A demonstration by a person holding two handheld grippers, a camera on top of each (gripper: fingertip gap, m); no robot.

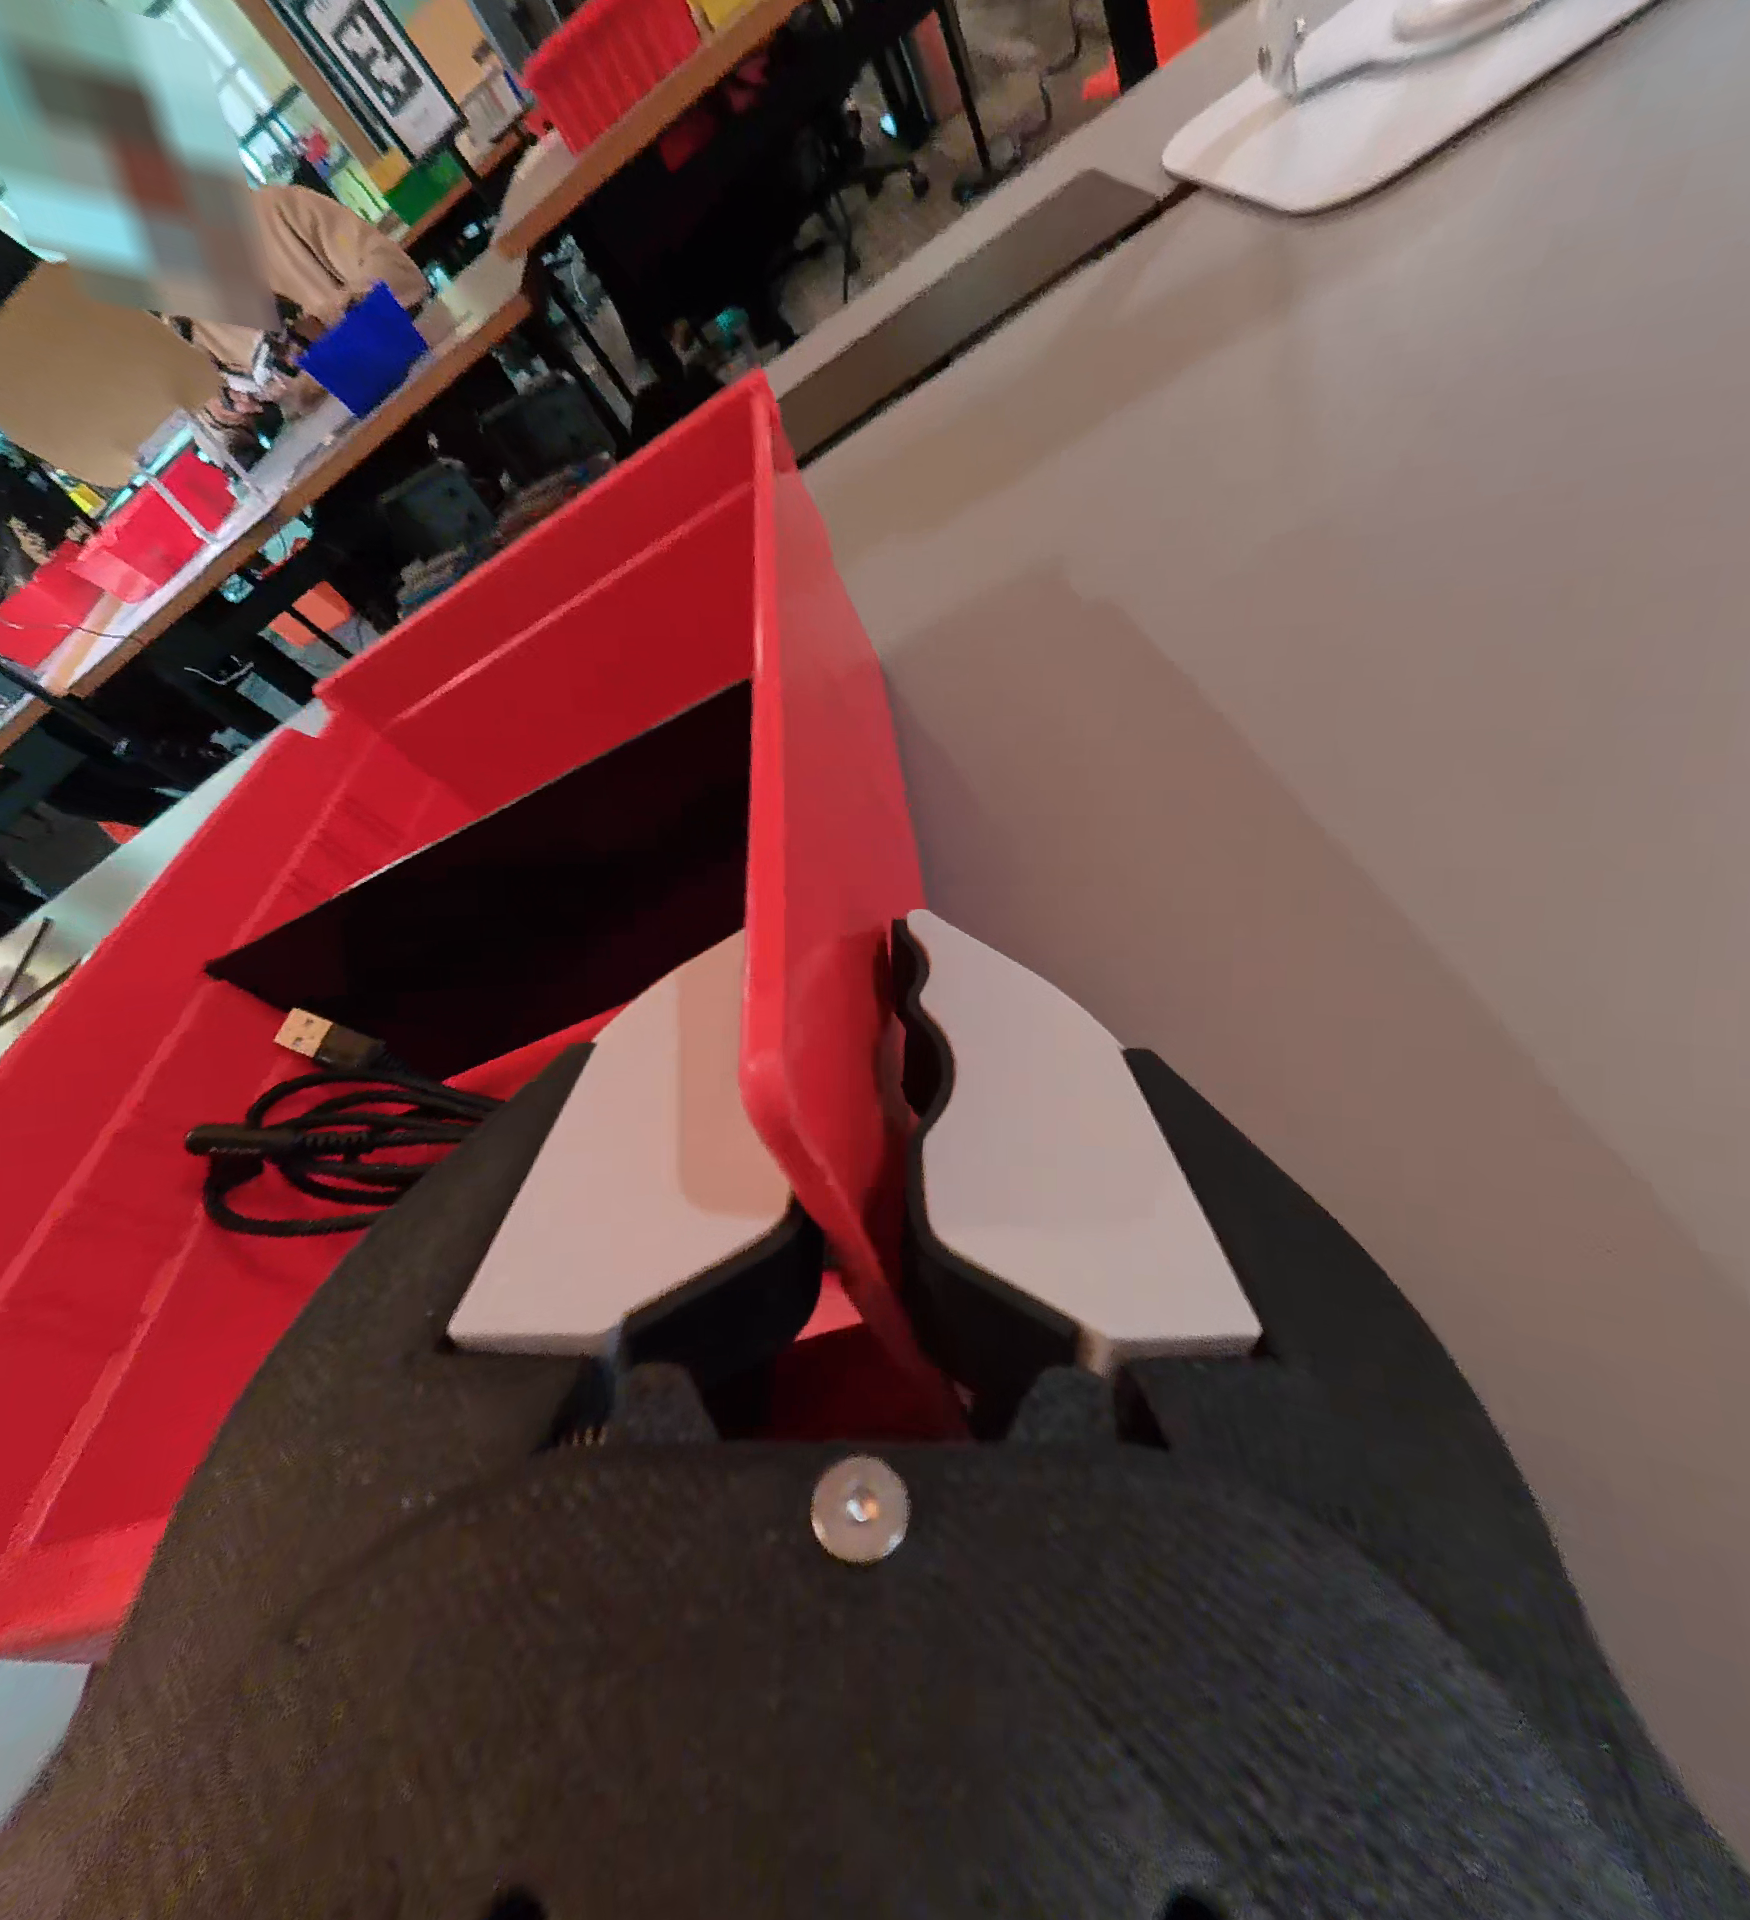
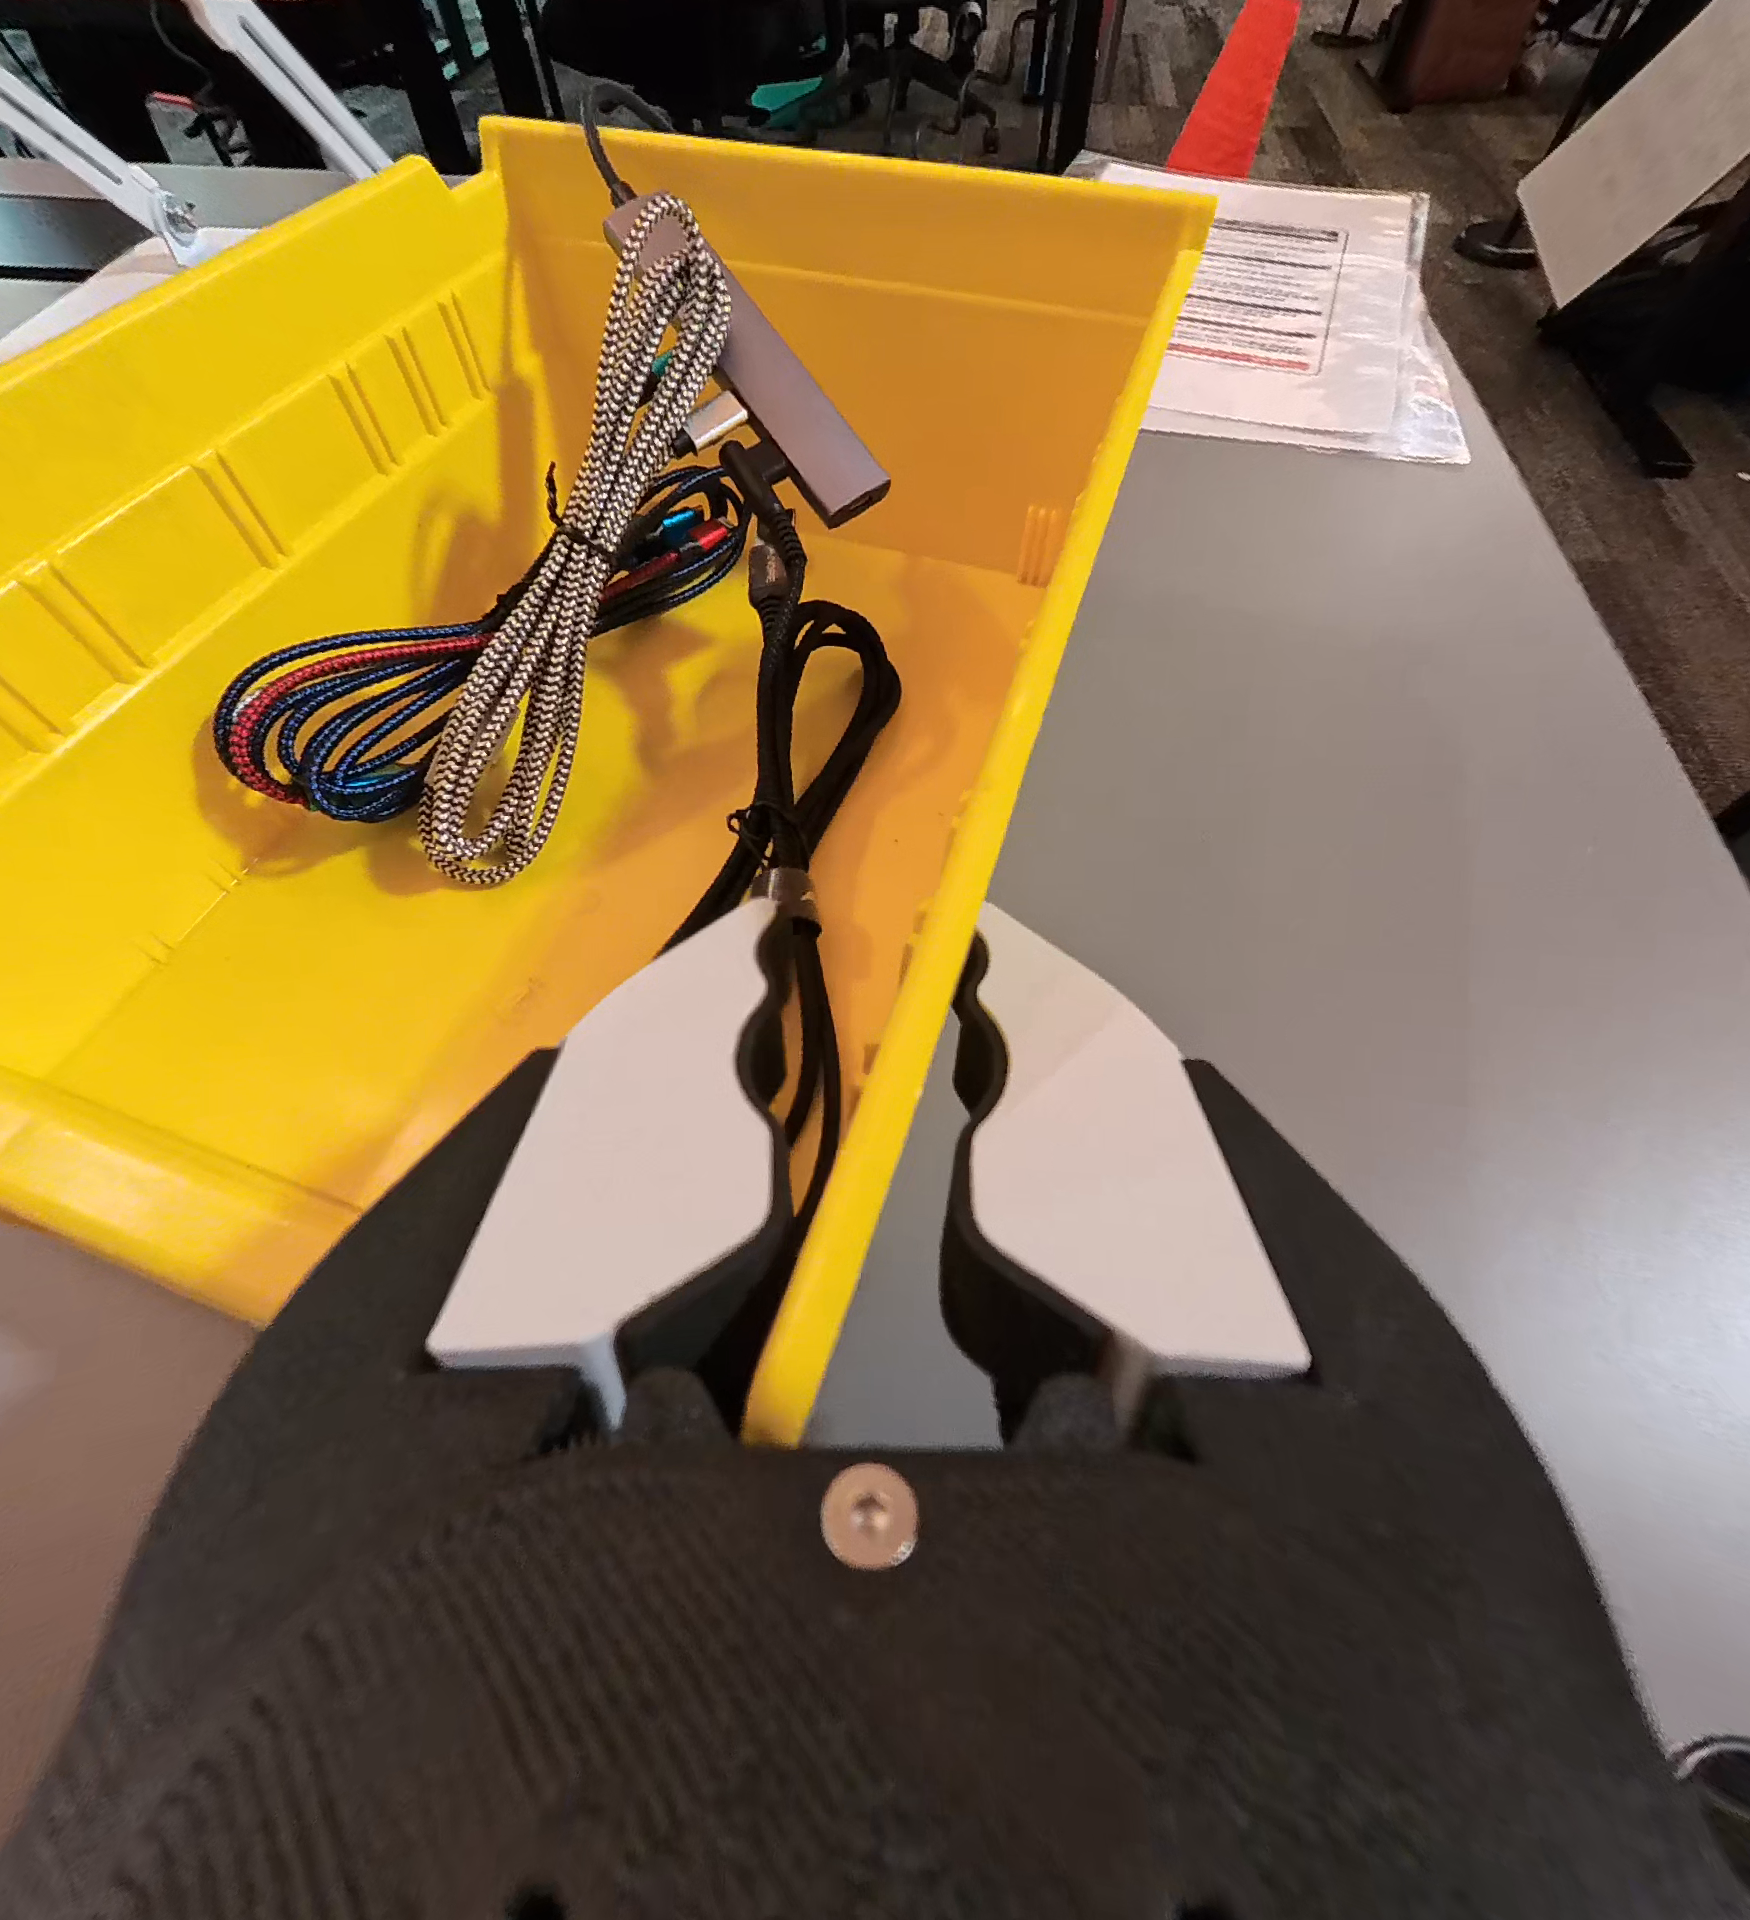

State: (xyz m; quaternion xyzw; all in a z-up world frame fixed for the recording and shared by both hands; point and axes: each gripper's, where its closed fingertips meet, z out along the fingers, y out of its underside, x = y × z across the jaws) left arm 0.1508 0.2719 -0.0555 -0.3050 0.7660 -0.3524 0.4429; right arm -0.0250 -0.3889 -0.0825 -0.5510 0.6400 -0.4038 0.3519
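Note:
My left gripper (image 1: 819,935) straddles the right side wall of a red bin (image 1: 809,727), one finger inside and one outside. Both pads press on the wall, so it is shut on it. In the bin lie a flat black panel (image 1: 538,904) and a coiled black USB cable (image 1: 331,1132). My right gripper (image 2: 871,914) straddles the right wall of a yellow bin (image 2: 1058,665). It is open, with a gap between the outer finger (image 2: 1089,1143) and the wall. A black cable (image 2: 809,727) runs beside the inner finger. The bin also holds a black-and-white braided cable (image 2: 559,623), blue and red cables (image 2: 331,717) and a grey hub (image 2: 777,374).
Both bins stand on a grey table (image 2: 1370,935). A printed sheet in a plastic sleeve (image 2: 1276,312) lies beyond the yellow bin, and the table's edge runs along the right. A white base (image 1: 1370,114) sits far right of the red bin. Other tables with bins and a person lie behind.

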